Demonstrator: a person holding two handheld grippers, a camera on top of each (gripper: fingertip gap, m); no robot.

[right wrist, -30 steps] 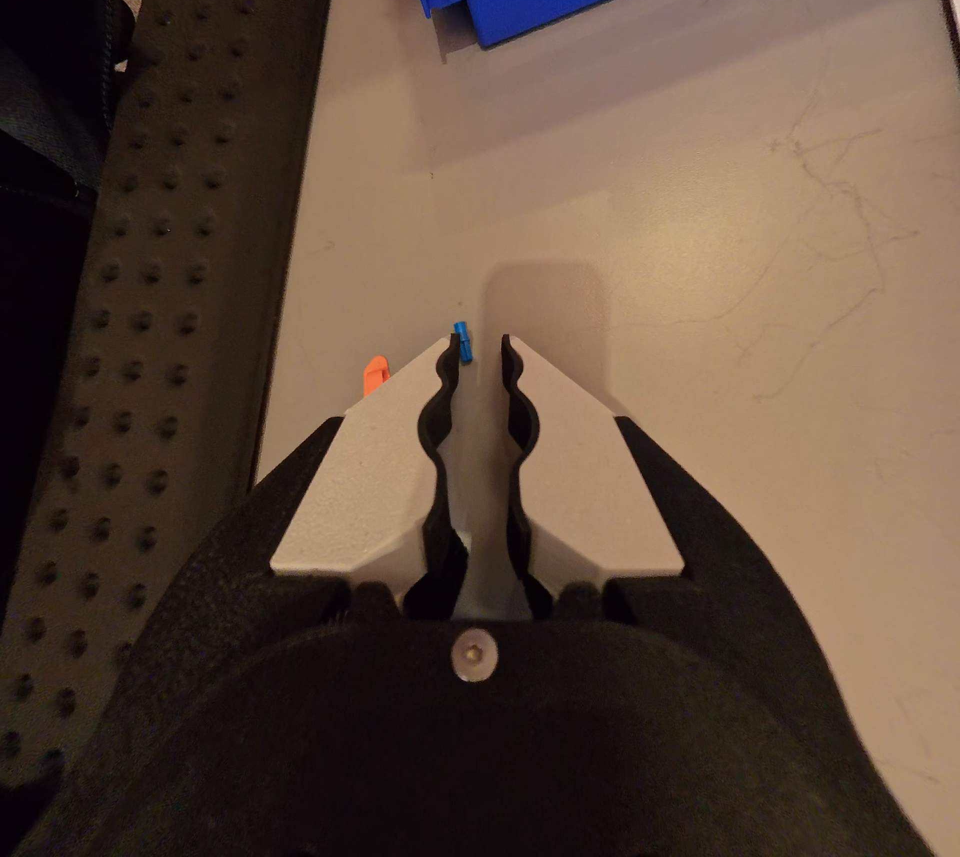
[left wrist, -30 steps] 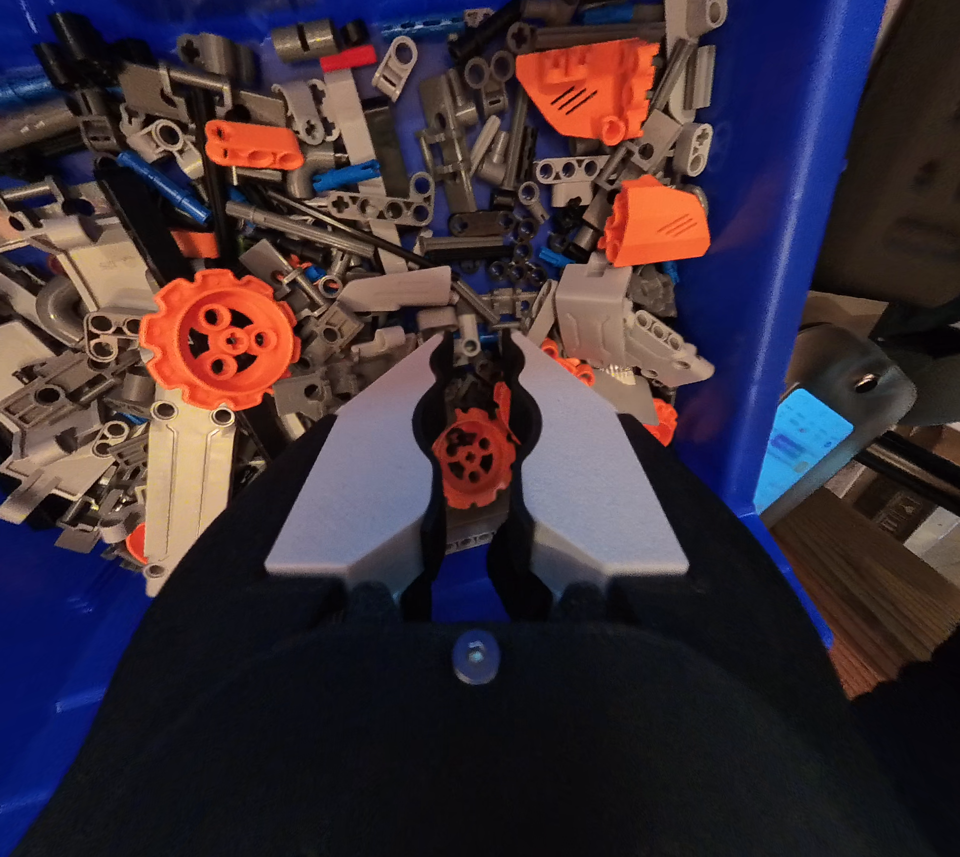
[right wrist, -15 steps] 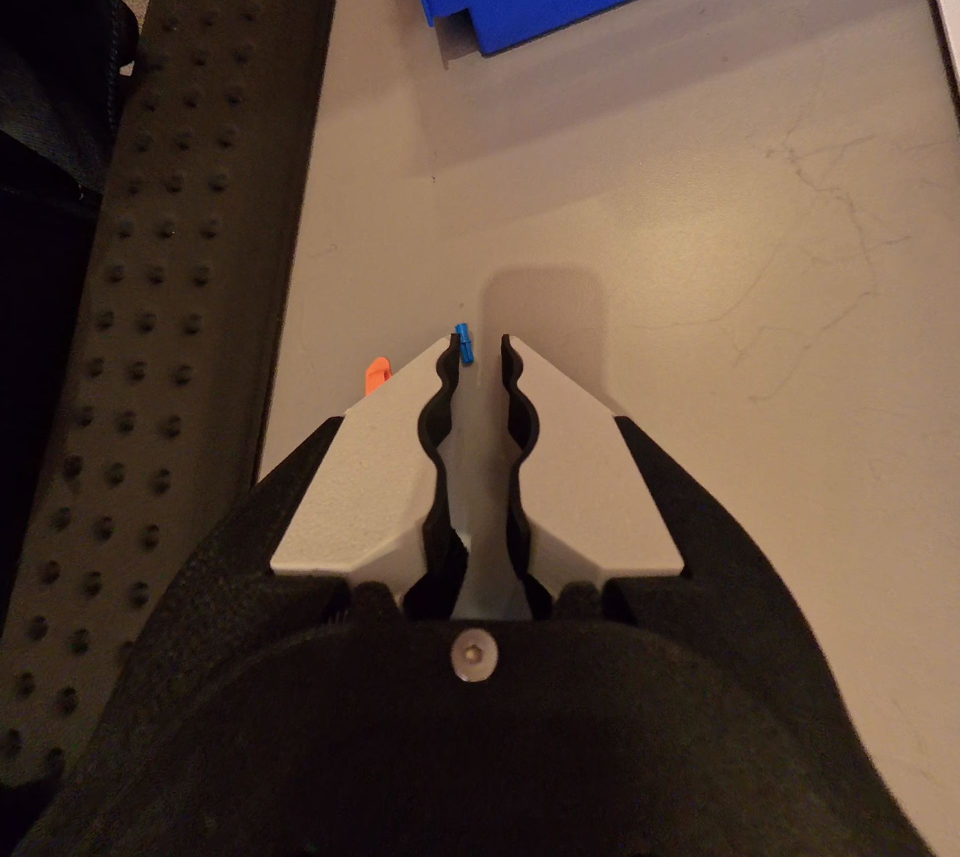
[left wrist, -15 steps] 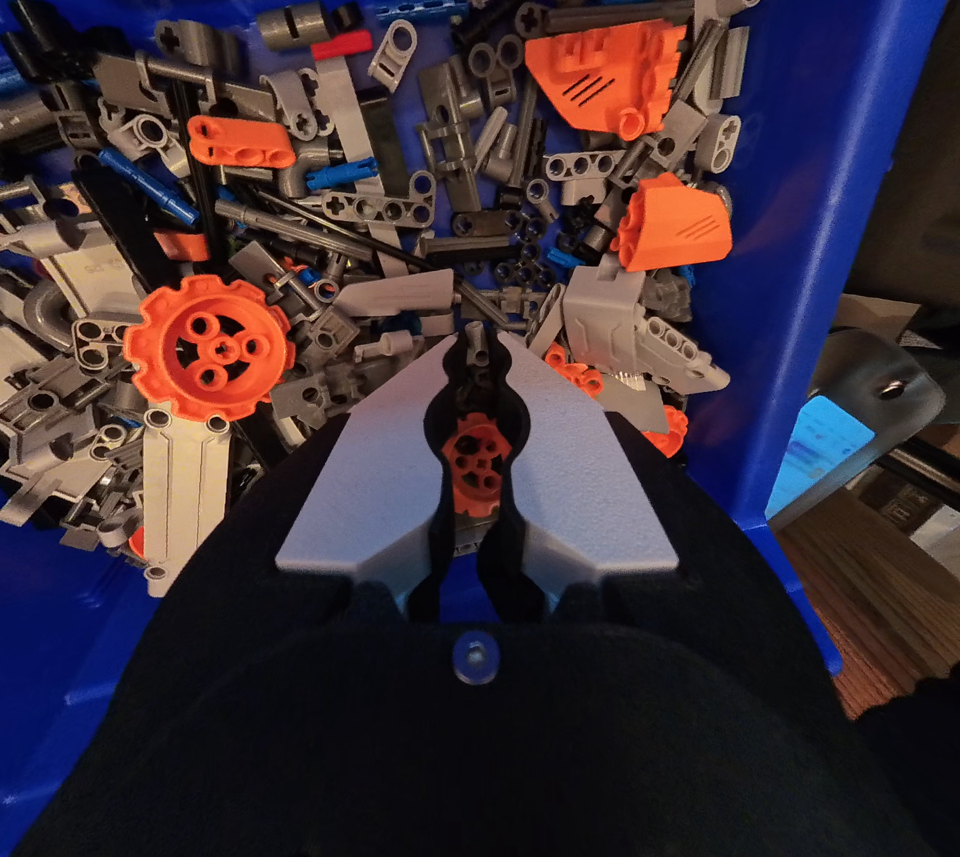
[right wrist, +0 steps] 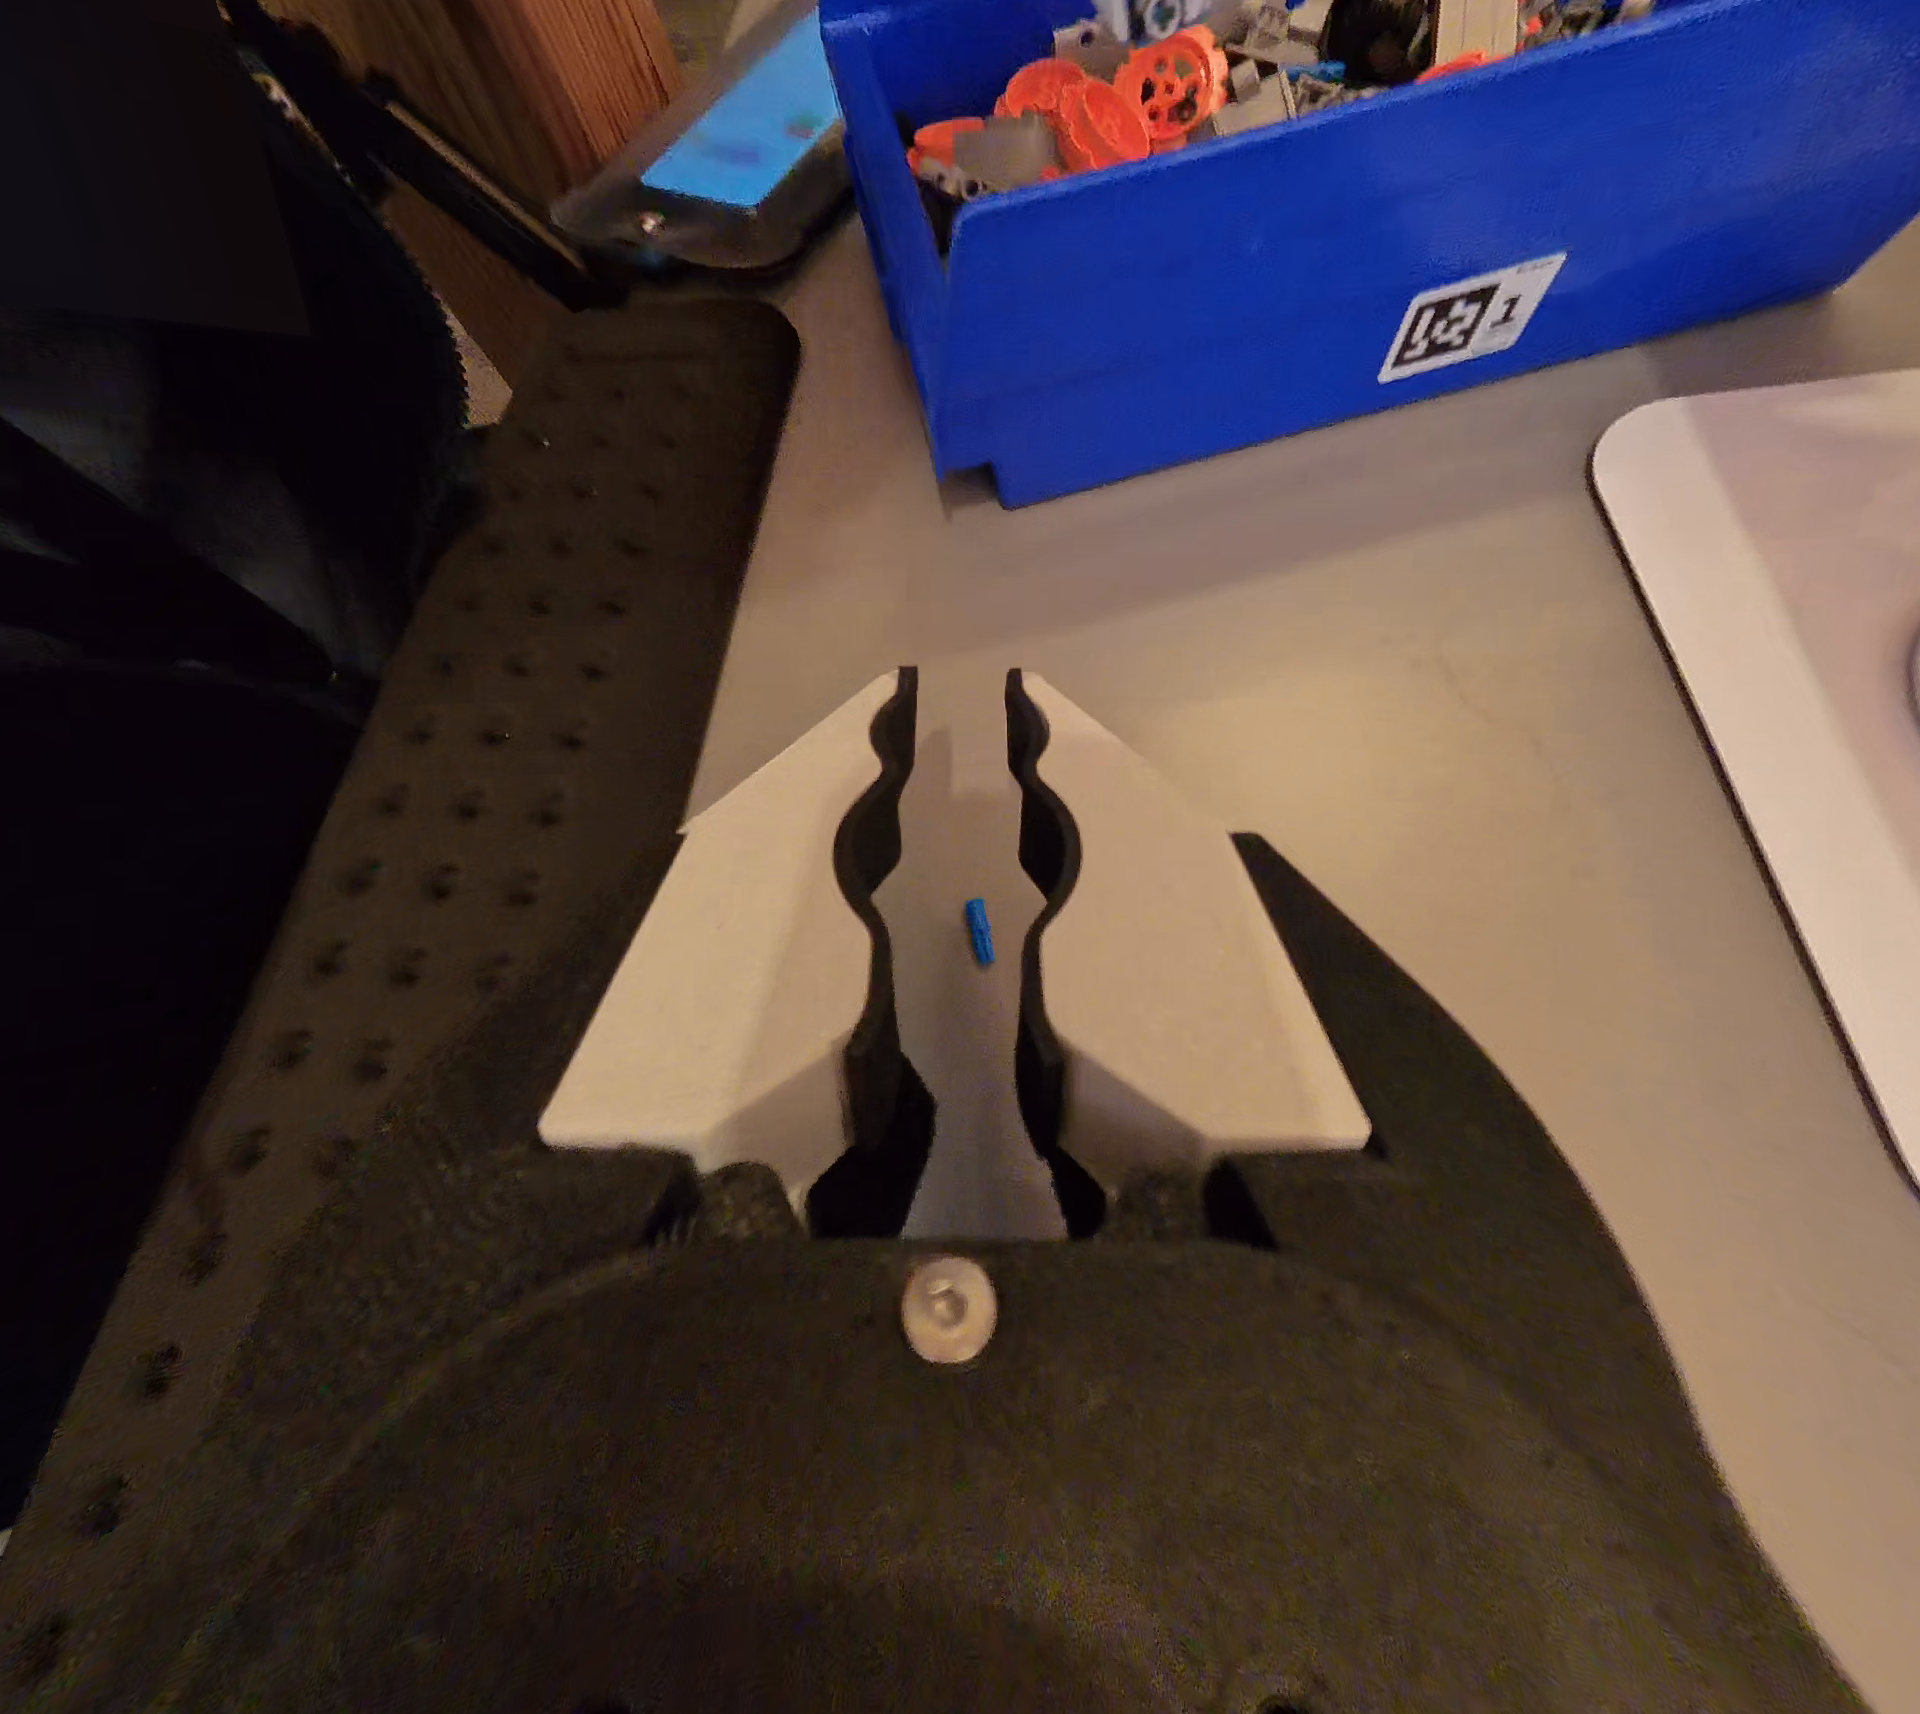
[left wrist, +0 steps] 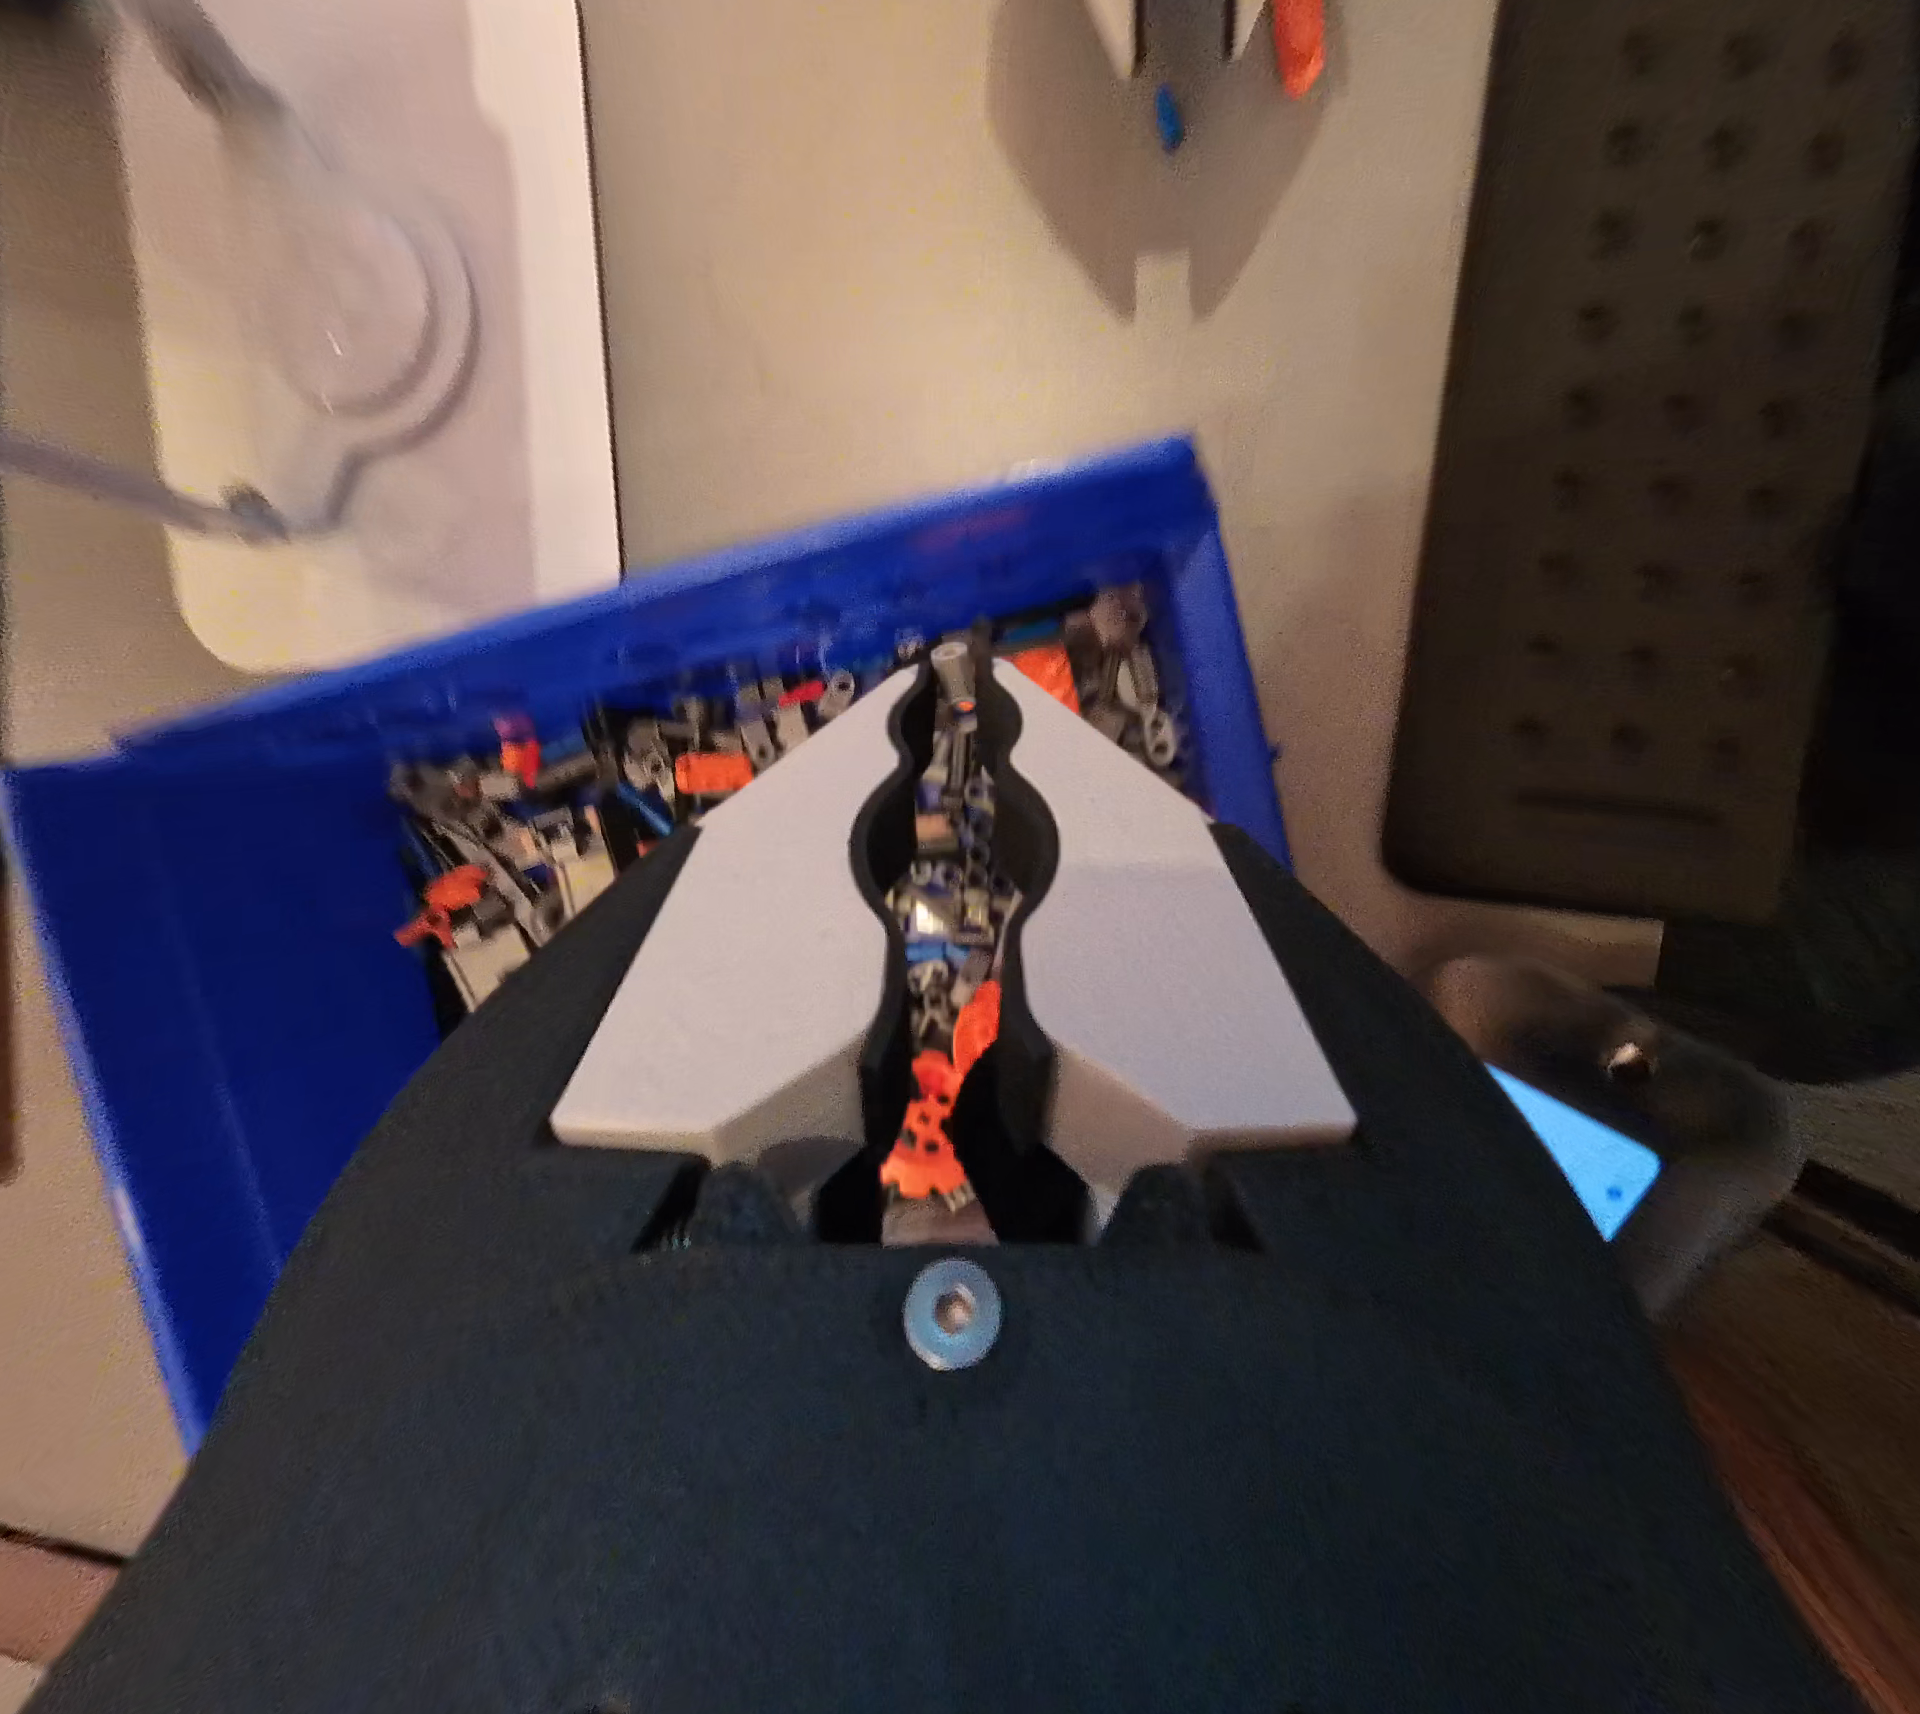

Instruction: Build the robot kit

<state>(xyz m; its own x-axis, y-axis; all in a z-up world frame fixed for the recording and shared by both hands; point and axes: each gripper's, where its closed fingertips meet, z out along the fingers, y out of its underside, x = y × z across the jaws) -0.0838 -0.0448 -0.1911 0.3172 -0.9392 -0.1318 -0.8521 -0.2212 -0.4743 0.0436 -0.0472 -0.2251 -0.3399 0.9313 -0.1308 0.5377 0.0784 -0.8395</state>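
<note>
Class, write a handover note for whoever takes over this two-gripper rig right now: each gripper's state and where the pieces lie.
The left gripper is shut on a small grey piece at its tips, above the blue bin of mixed building pieces.
The right gripper is open, low over the table. A small blue pin lies on the table between its fingers, clear of both.
An orange piece lies beside the right gripper.
A black studded mat is on its left, a white tray on its right.

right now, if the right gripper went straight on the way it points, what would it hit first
Probably the table just ahead of the right gripper, short of the blue bin; its tilt is hard to judge.
</note>
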